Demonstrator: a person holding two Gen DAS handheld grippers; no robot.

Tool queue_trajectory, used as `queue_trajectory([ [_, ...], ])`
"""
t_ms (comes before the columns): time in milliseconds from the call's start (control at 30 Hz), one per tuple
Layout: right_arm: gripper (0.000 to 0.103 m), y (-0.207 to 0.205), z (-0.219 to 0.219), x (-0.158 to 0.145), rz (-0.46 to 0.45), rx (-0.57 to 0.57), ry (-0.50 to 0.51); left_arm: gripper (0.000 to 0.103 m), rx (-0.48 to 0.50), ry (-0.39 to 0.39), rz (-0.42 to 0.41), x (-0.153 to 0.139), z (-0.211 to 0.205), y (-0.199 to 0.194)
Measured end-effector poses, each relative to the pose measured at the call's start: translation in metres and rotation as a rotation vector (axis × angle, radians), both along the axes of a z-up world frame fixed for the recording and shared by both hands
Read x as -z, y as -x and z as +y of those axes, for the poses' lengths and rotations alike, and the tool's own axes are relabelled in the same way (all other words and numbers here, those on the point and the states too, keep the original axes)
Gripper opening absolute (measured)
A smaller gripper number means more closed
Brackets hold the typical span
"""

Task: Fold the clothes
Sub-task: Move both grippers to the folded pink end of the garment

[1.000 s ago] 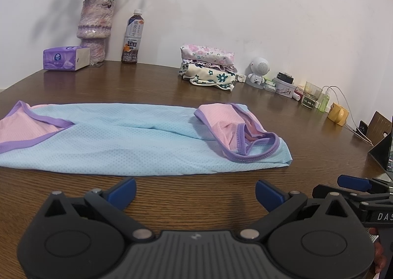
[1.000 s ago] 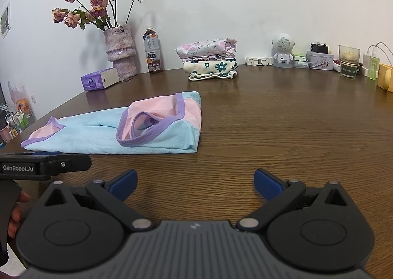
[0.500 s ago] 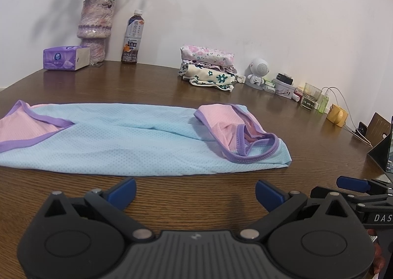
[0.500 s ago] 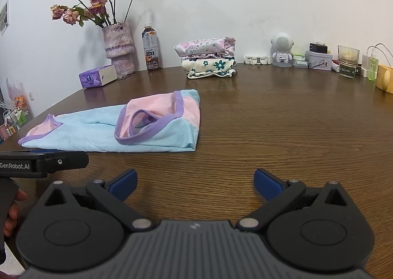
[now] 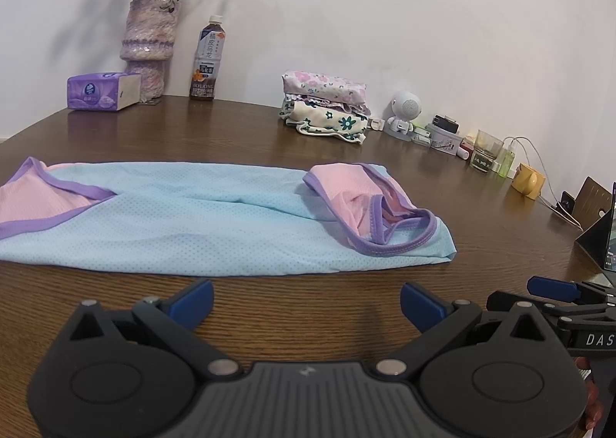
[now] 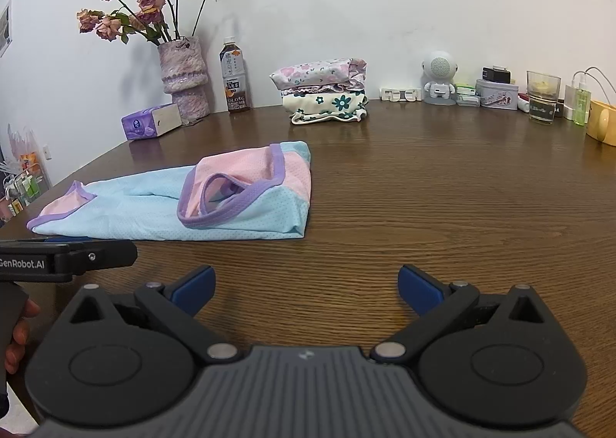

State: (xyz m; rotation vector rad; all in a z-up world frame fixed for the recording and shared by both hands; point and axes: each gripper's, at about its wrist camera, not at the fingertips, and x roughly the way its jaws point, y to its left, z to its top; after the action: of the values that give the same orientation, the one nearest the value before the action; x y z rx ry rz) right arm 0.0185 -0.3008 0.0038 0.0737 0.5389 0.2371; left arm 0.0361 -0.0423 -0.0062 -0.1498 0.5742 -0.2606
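The left gripper (image 5: 306, 301) hovered low over the table (image 5: 481, 207) with its blue fingers (image 5: 192, 301) spread wide apart and nothing between them. The right gripper (image 6: 306, 286) was likewise spread and empty; its tip also appeared at the 3 o'clock edge of the left view.

The garment (image 5: 200, 222), a light-blue mesh top with pink panels and purple binding, lay flat at 12 o'clock from the left gripper, just beyond the fingertips. In the right view it lay toward 10 o'clock. It had been narrowed into a long band, with one end already turned back on itself at the 1 o'clock side, where a purple-edged opening (image 5: 389, 230) stood slightly raised.

The fabric appeared thin, light and limp. It would probably drape and slide on the smooth wood rather than hold a crease. The far unfolded end (image 5: 34, 195), at 10 o'clock in the left view, looked like the sensible place to pinch, at its two corners along the bound edge, where the binding gives firmer purchase.

The table was dark brown wood with visible grain and a mild sheen. At its back edge, against a plain white wall, stood a stack of folded clothes (image 6: 323, 95), a vase of dried roses (image 6: 184, 79), a drink bottle (image 6: 234, 78), a tissue pack (image 6: 148, 122), a small robot-shaped figure (image 6: 439, 78) and a glass (image 6: 542, 97).
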Motion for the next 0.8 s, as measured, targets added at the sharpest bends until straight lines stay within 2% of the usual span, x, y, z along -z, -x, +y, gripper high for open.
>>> queue_trajectory([
  [267,0.103,-0.002,-0.001,0.000,0.012,-0.007,-0.001,0.103,0.001,0.002,0.000,0.000,0.000,0.001],
  [533,0.103,-0.008,0.001,0.001,0.051,-0.012,0.011,0.103,0.025,0.041,0.021,-0.004,0.004,-0.010],
  [633,0.103,-0.013,-0.002,0.001,0.068,-0.018,-0.005,0.103,0.028,0.072,0.017,-0.012,0.007,-0.014],
  [800,0.103,-0.026,-0.009,-0.007,0.085,-0.002,-0.062,0.103,0.053,0.043,-0.021,-0.033,0.002,-0.025],
])
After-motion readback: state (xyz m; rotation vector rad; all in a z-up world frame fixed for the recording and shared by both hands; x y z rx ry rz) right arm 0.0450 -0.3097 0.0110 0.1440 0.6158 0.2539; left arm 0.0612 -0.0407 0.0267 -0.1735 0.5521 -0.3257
